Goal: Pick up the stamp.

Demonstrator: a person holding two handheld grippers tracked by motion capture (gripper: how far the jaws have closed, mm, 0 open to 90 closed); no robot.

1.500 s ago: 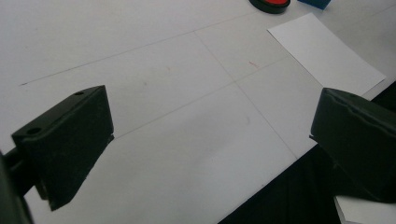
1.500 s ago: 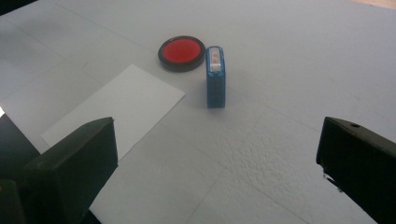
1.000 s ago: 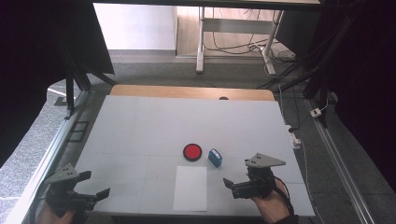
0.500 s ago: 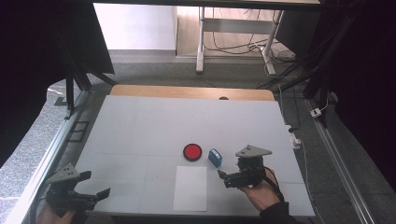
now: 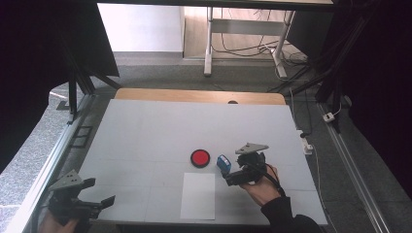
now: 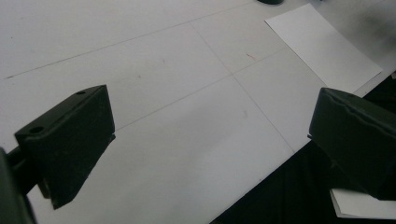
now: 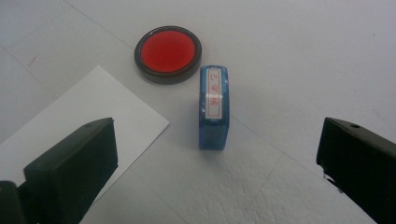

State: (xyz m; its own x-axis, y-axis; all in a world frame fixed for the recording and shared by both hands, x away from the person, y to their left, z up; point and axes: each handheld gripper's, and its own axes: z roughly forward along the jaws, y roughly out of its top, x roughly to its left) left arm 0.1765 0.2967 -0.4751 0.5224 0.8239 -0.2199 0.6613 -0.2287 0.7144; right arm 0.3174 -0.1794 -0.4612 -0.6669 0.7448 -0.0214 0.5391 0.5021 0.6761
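Observation:
A small blue stamp (image 5: 223, 163) with a red-lettered white label lies on the white table, just right of a round red ink pad (image 5: 200, 158) with a black rim. My right gripper (image 5: 229, 171) is open and sits right behind the stamp. In the right gripper view the stamp (image 7: 214, 107) lies between the lines of the two wide-apart jaws, untouched, with the ink pad (image 7: 168, 53) beyond it. My right gripper (image 7: 218, 154) holds nothing. My left gripper (image 5: 101, 191) rests open at the near left edge; its own view shows bare table ahead of the left gripper (image 6: 212, 126).
A white paper sheet (image 5: 198, 195) lies flat near the front edge, below the ink pad; it also appears as the sheet (image 7: 70, 126) and the sheet (image 6: 322, 46). A wooden strip (image 5: 199, 95) runs along the table's far edge. Black frame rails flank both sides.
My right gripper has moved forward and left, up to the blue stamp. The left gripper has stayed put.

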